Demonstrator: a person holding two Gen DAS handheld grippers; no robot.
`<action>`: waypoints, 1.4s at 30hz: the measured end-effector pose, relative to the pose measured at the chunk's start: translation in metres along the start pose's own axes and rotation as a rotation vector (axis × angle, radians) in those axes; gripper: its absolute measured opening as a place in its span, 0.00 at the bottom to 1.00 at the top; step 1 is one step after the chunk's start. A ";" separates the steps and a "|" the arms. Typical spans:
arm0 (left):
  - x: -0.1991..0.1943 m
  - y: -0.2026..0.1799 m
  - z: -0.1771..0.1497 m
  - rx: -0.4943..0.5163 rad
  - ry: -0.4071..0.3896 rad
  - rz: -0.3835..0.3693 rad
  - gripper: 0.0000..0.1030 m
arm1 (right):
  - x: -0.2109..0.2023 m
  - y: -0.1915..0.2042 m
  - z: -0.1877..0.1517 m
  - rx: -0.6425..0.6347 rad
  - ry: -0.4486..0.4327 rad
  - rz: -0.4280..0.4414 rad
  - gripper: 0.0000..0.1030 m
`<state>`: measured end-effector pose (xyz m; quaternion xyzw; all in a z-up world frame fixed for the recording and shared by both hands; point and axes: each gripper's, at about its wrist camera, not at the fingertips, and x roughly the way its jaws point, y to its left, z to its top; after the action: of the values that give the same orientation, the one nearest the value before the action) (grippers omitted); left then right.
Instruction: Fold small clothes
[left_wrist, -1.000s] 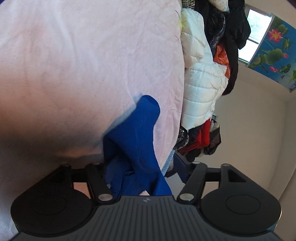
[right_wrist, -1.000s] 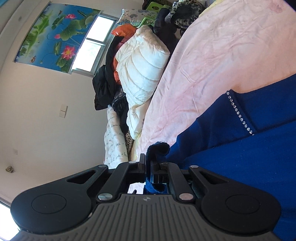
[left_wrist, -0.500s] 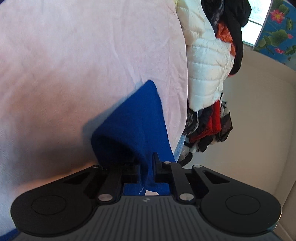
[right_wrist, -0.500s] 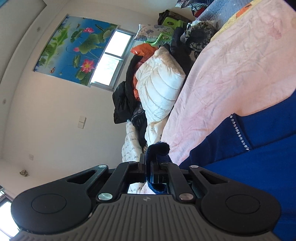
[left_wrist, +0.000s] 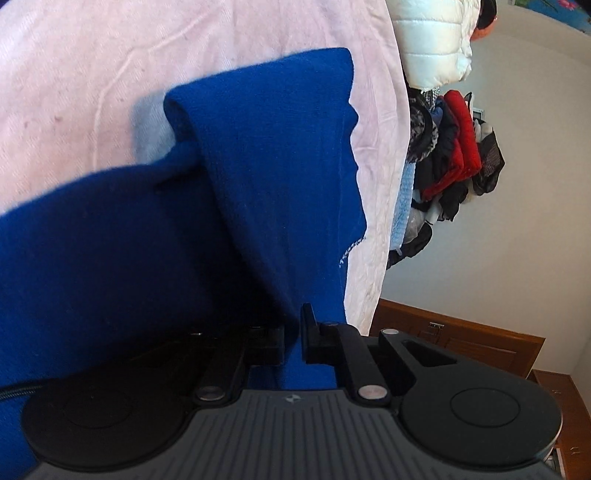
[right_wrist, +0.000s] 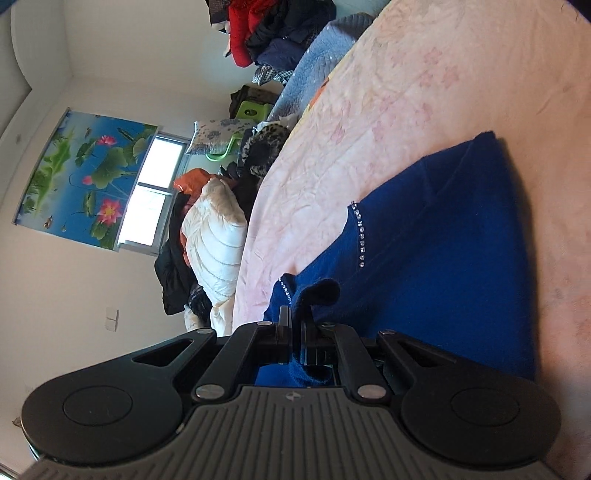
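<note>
Both grippers, left (left_wrist: 293, 341) and right (right_wrist: 295, 341), clamp blue garment (right_wrist: 443, 258) (rhinestone trim clearest right view).

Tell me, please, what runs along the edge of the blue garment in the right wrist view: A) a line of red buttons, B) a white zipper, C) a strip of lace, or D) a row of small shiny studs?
D: a line of small sparkling studs follows the edge of the blue garment, which lies on the pink bedsheet and is pinched by the right tool.
</note>
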<state>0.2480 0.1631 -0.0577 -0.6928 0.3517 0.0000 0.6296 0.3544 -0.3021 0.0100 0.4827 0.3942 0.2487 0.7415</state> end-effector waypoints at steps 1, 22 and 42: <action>0.002 0.000 -0.002 0.005 0.005 0.004 0.08 | -0.005 -0.003 0.003 -0.002 -0.005 -0.001 0.09; 0.044 -0.011 -0.034 0.122 0.095 0.090 0.08 | -0.045 -0.075 0.024 0.043 -0.091 -0.121 0.09; 0.069 -0.098 -0.083 1.200 -0.151 0.483 0.38 | 0.035 0.005 -0.013 -0.590 0.070 -0.491 0.22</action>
<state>0.3110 0.0528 0.0144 -0.1202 0.3914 -0.0063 0.9123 0.3629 -0.2671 -0.0004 0.1309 0.4345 0.1830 0.8721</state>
